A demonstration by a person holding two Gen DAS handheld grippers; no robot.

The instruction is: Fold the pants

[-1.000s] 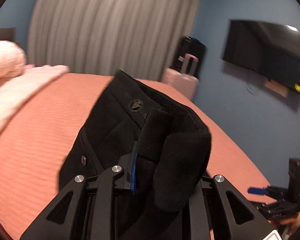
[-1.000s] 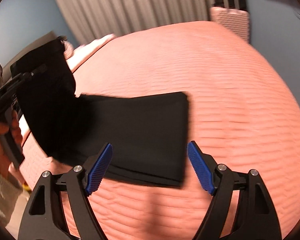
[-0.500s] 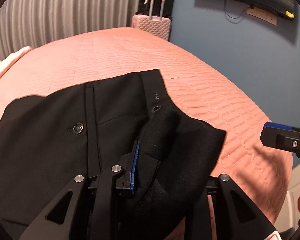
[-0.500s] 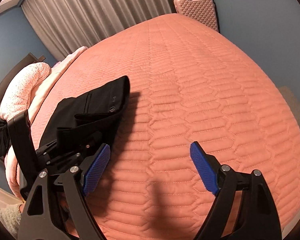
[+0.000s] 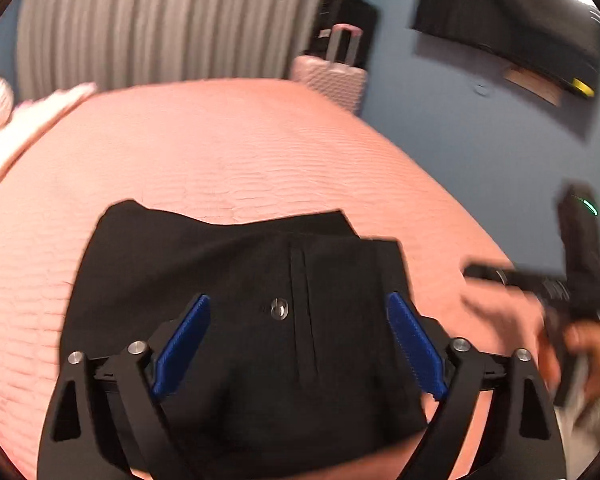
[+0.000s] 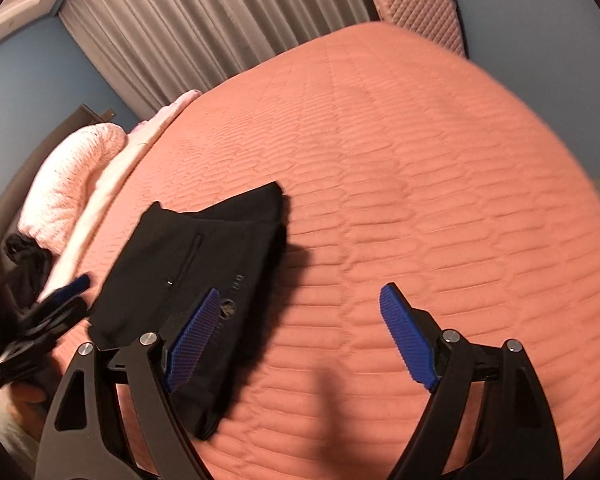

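The black pants (image 5: 236,320) lie folded in a compact stack on the bed (image 6: 420,160). Both the left gripper (image 5: 298,344) and right gripper (image 6: 300,336) are spread wide, grasping nothing. Folding looks finished; next would be only smoothing or squaring the stack's edges.

The black pants (image 5: 236,320) lie folded into a compact, almost rectangular bundle on the salmon quilted bed (image 5: 228,152), close to its near edge. The top layer shows the fly seam and one small round button (image 5: 279,307) (silver in colour). A lower layer sticks out a little at the far side, so the edges are not exactly aligned. In the right wrist view the pants (image 6: 188,264) lie flat, with the waistband and a small round logo (image 6: 228,306) facing up.
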